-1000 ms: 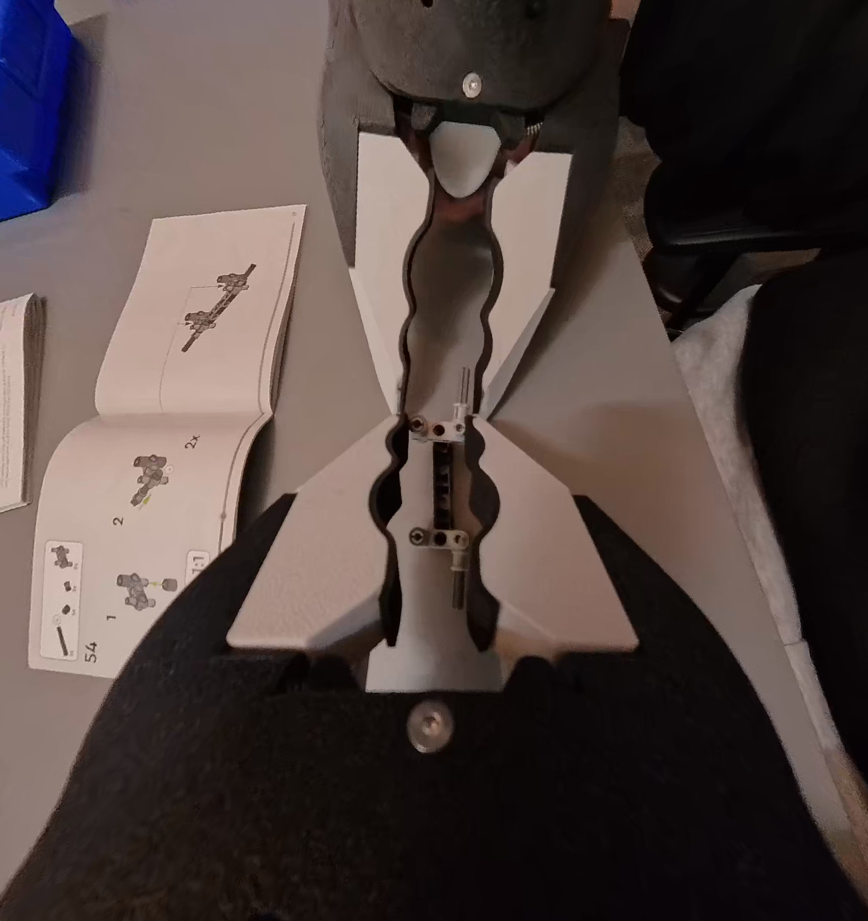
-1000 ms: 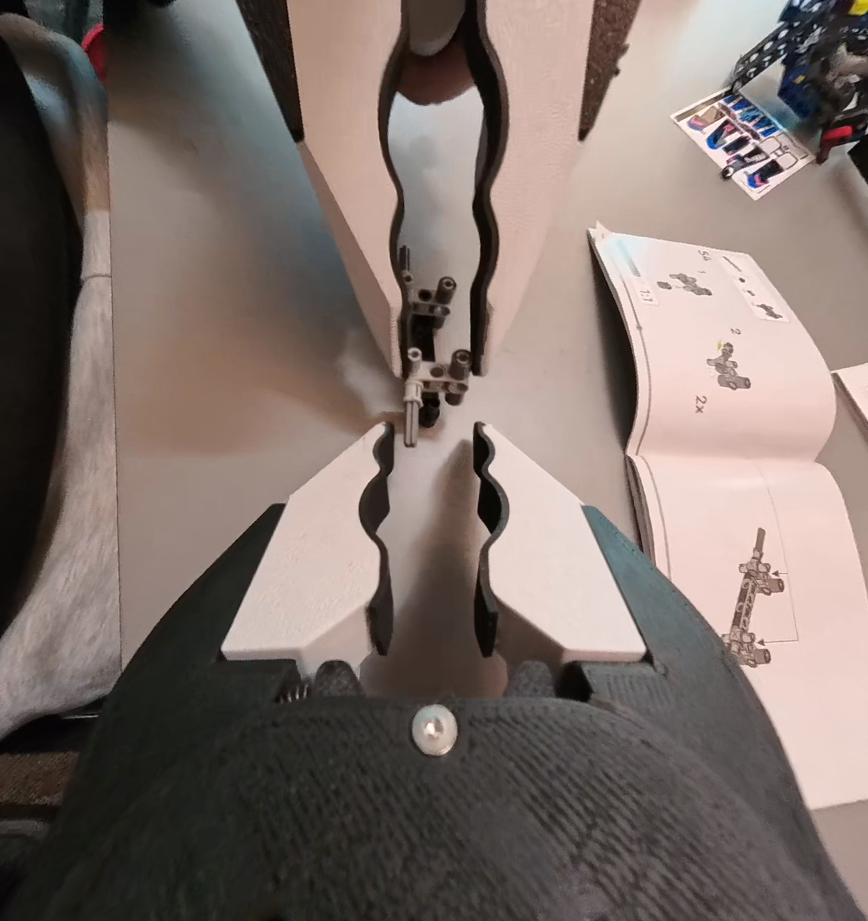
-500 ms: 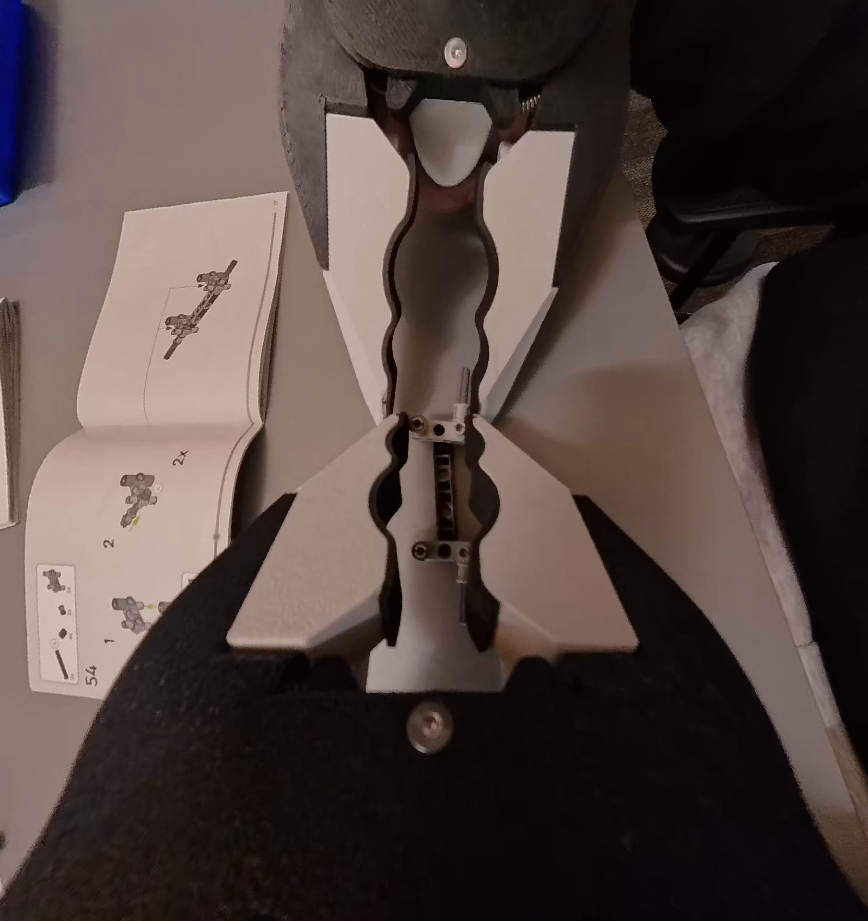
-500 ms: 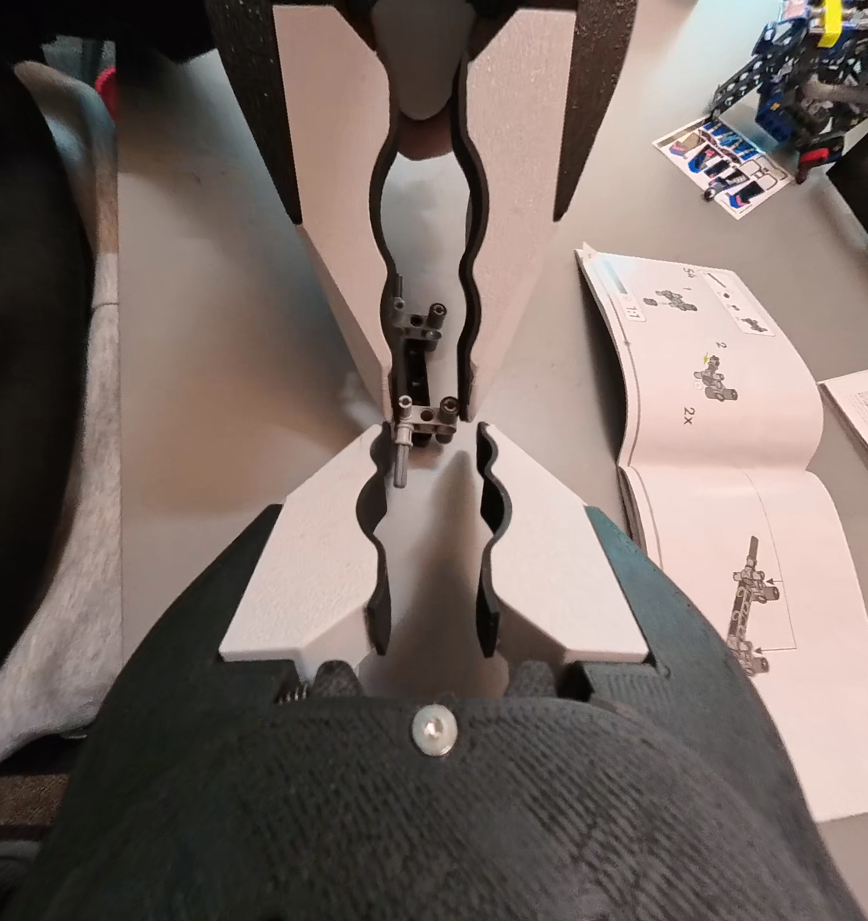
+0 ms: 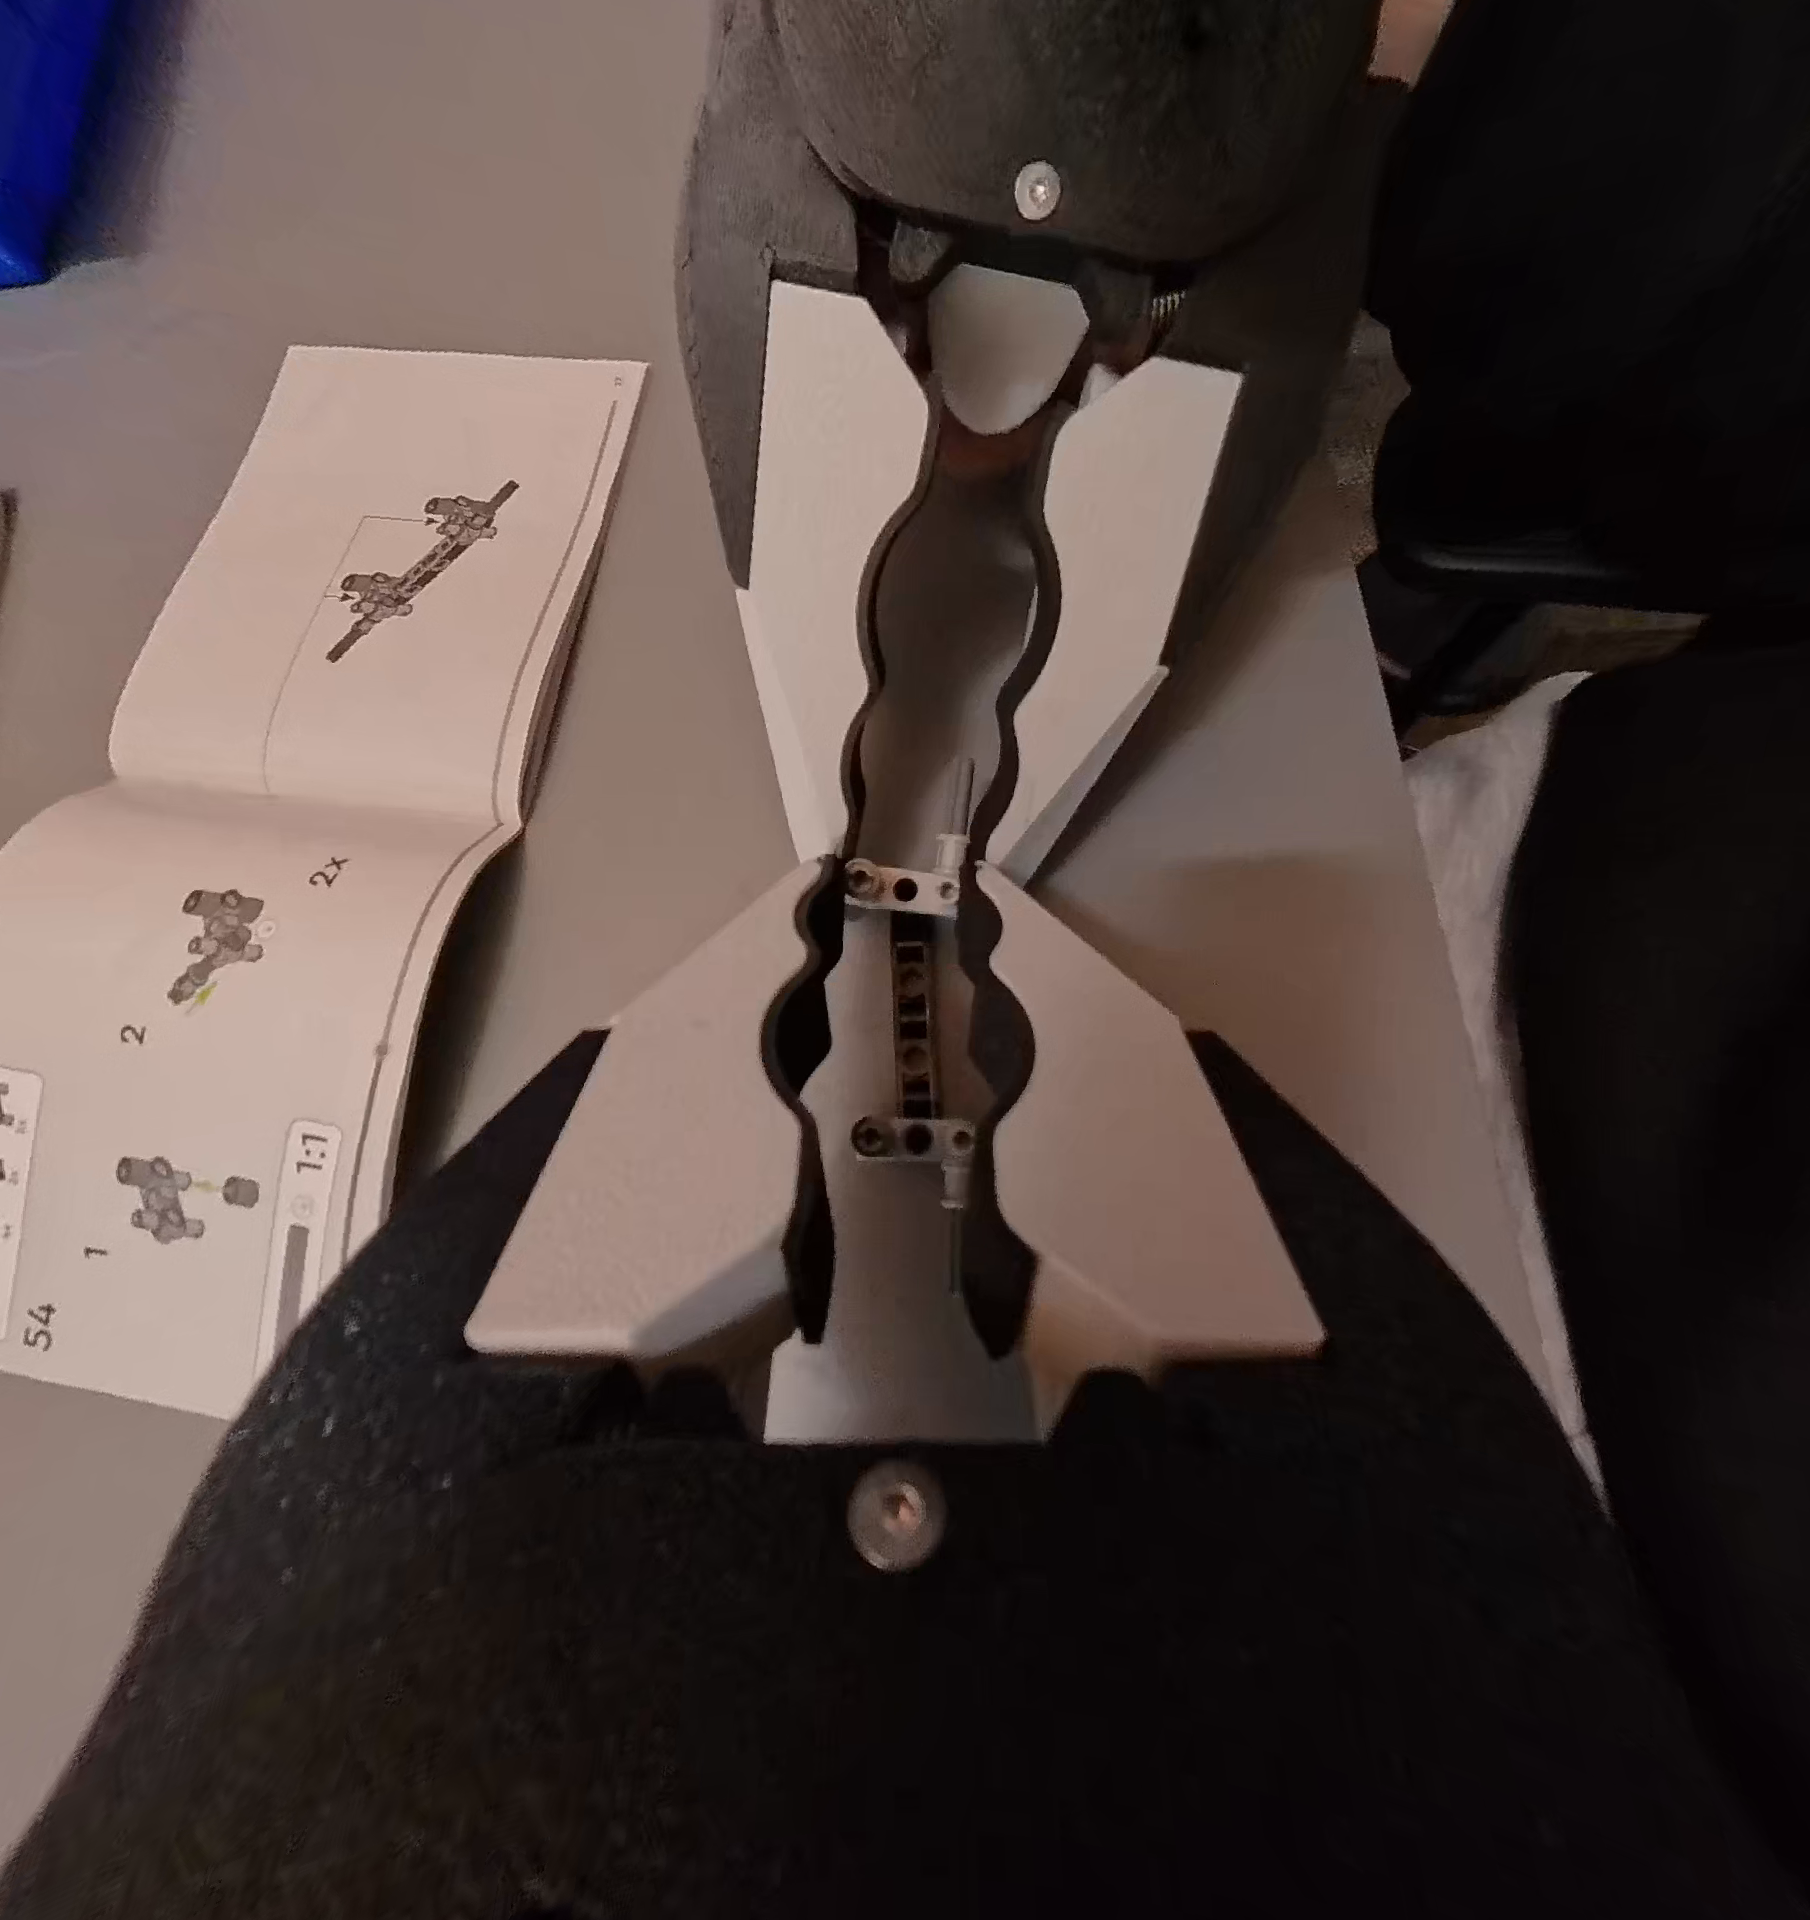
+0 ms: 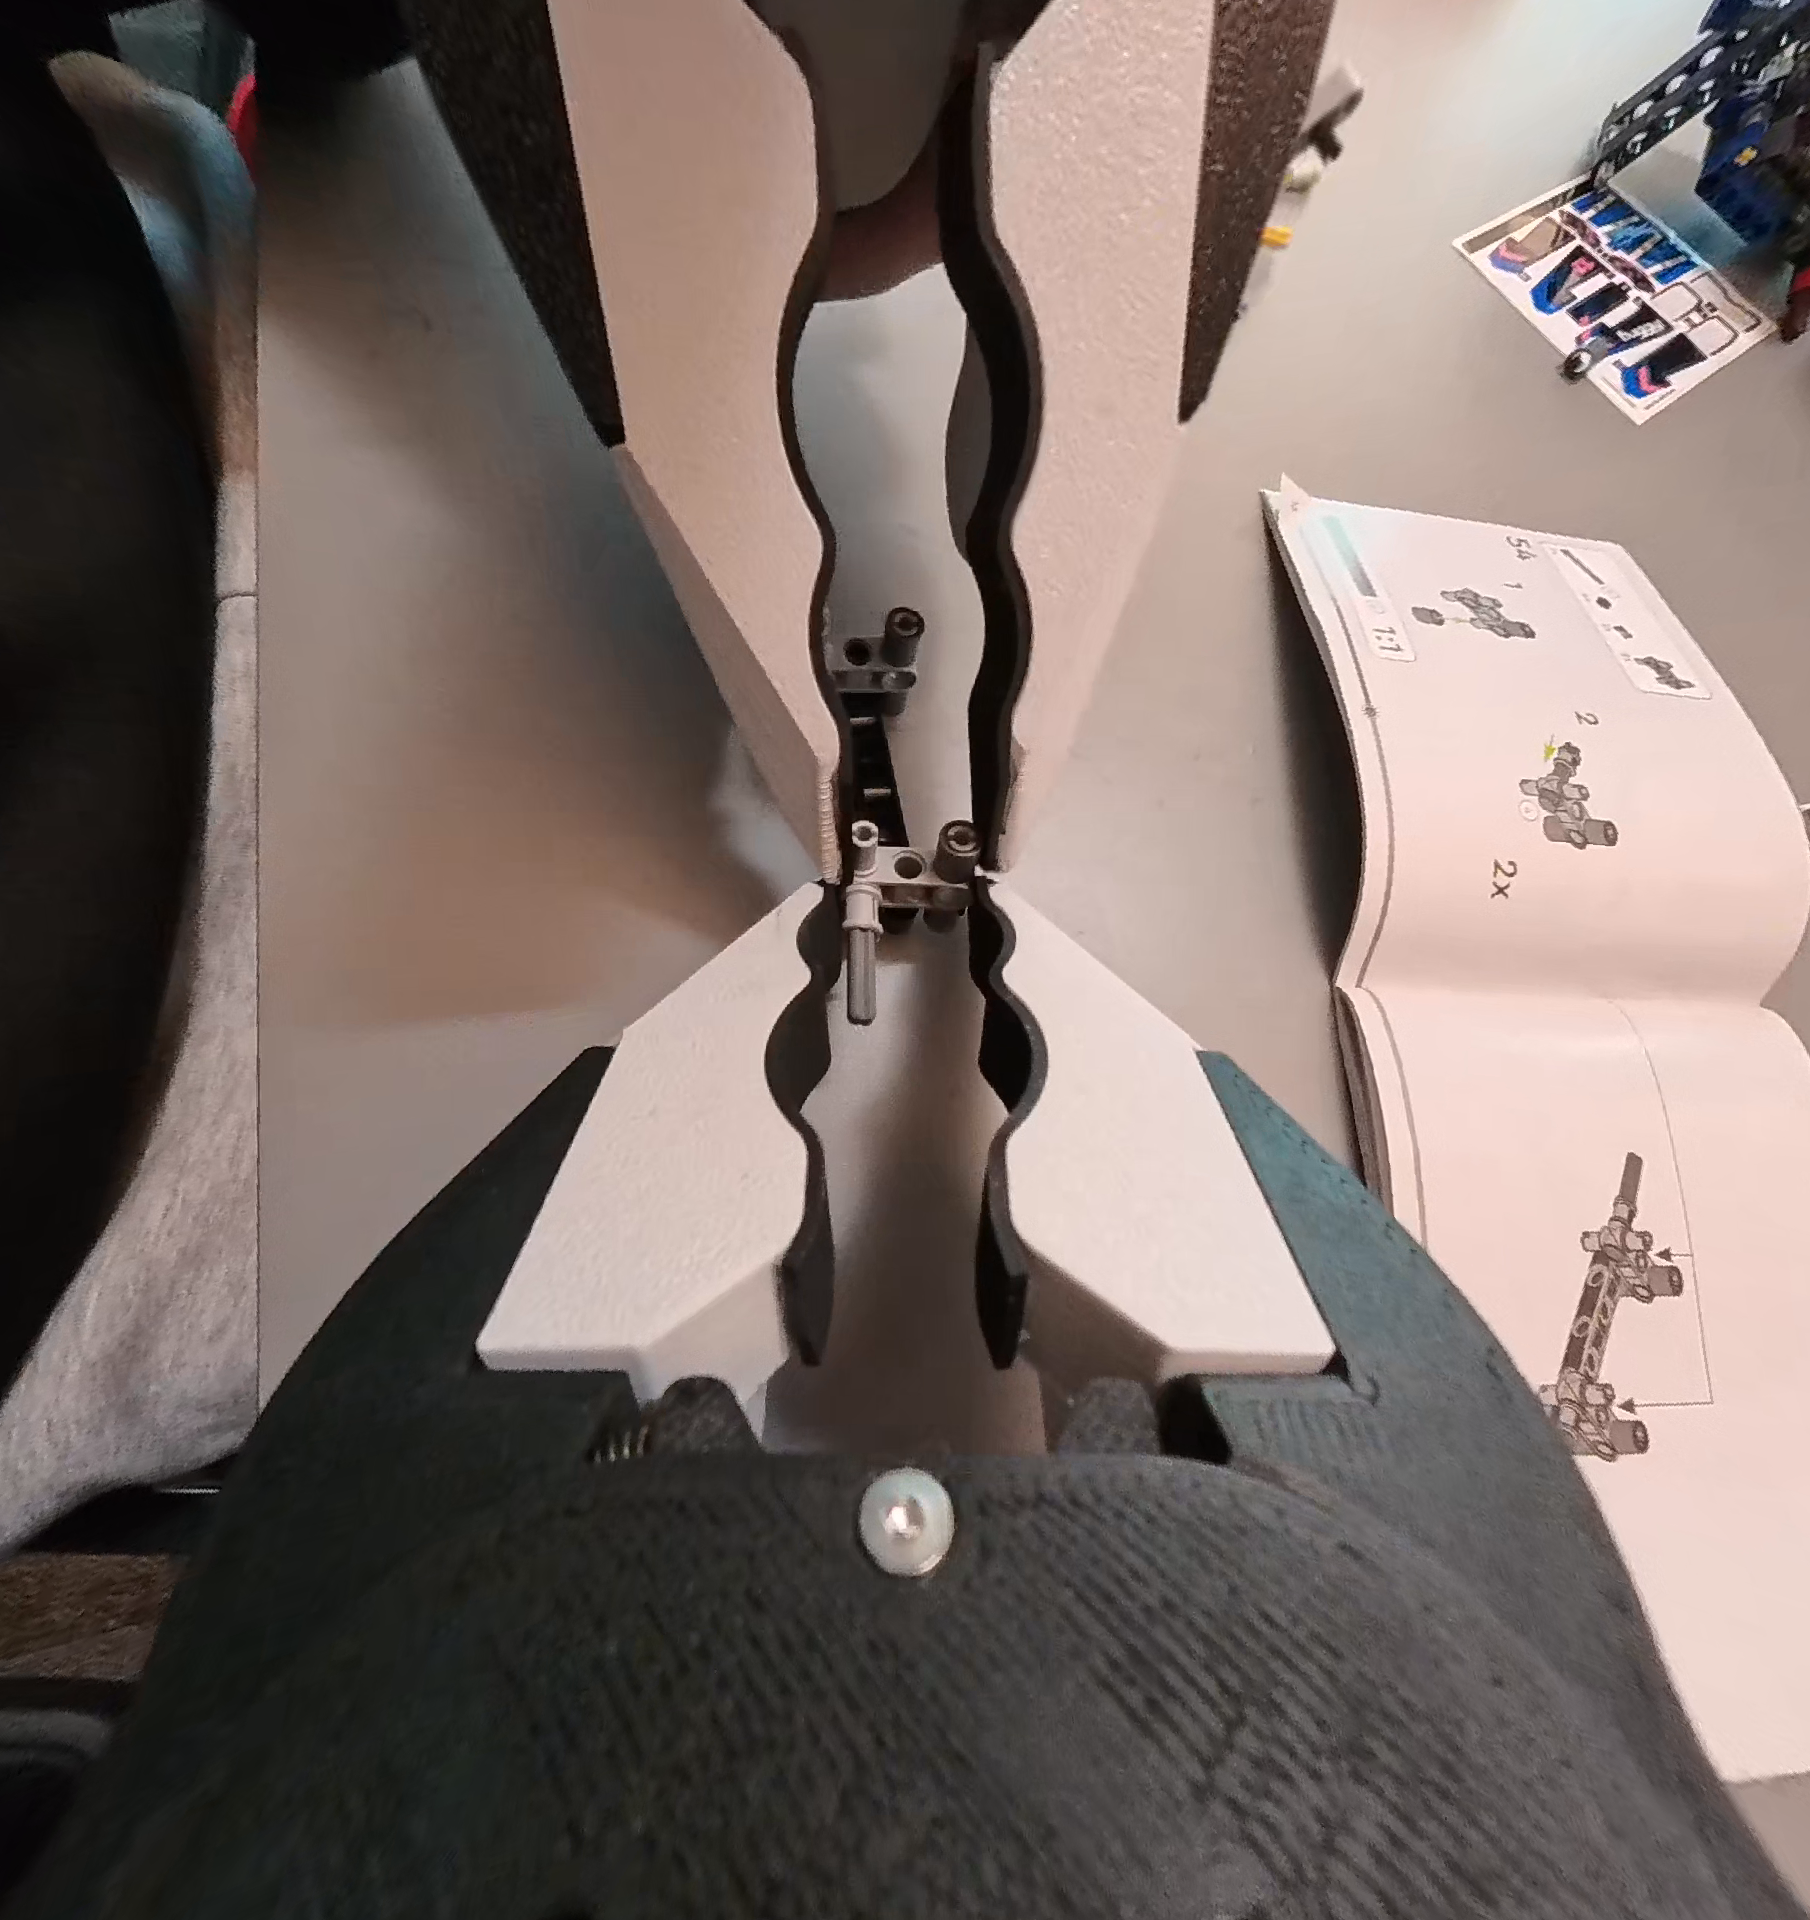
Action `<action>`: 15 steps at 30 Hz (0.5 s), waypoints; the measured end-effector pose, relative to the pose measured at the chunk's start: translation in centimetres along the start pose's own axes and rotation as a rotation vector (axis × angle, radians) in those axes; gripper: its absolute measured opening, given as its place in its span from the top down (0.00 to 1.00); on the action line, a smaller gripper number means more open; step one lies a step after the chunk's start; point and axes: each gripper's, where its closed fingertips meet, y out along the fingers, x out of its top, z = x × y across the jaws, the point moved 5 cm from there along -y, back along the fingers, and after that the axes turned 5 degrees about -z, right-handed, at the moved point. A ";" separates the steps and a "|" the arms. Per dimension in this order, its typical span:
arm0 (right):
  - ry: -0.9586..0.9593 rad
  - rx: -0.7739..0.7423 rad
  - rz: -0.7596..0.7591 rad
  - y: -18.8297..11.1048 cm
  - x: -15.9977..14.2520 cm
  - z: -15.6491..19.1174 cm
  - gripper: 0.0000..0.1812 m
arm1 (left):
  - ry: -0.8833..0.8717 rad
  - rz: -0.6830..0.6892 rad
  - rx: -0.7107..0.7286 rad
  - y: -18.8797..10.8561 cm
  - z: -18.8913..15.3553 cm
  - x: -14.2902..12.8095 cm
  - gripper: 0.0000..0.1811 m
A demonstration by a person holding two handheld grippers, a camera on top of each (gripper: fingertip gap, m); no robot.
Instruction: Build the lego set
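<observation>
A small lego assembly [image 5: 916, 1023], a black holed beam with a grey connector at each end and a thin grey axle, lies lengthwise between my left gripper's [image 5: 906, 883] fingers. The left gripper is shut on it, pinching the far connector at its tips. My right gripper [image 6: 903, 894] faces it tip to tip. Its jaws stand a little apart around the axle end, with the tips right at that connector [image 6: 901, 864]. The right gripper shows in the left wrist view [image 5: 922, 847], and the left gripper in the right wrist view [image 6: 911, 847].
An open instruction booklet [image 5: 288, 831] lies on the grey table beside the grippers and shows in the right wrist view [image 6: 1566, 935]. A sticker sheet [image 6: 1618, 296] and a blue-black partly built model [image 6: 1753, 135] are farther off. A blue bin [image 5: 7, 135] stands at the far corner. The table edge [image 5: 1420, 831] and a person in dark clothes are close. Left and right tips are no more than a few centimetres apart. Left tips and right tips are each some 35 centimetres from the blue-black partly built model [image 6: 1753, 135].
The two grippers have come together until their tips meet. The axle end now sits between the right gripper's fingers, and its jaws have narrowed slightly.
</observation>
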 end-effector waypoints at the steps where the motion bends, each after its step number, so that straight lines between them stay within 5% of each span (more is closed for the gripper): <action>1: 0.000 0.004 0.000 0.0 0.0 0.0 0.87 | -0.002 0.004 0.012 0.0 -0.1 0.0 0.89; 10: -0.057 -0.077 -0.014 -0.1 0.2 -0.1 0.84 | -0.023 0.081 0.046 0.0 -0.2 0.2 0.90; 11: -0.055 -0.083 -0.022 0.0 0.3 -0.1 0.83 | -0.020 0.113 0.049 0.2 -0.3 -0.1 0.99; 15: -0.041 -0.051 -0.009 0.2 0.3 0.2 0.83 | 0.031 0.161 0.062 0.7 -0.7 -0.8 1.00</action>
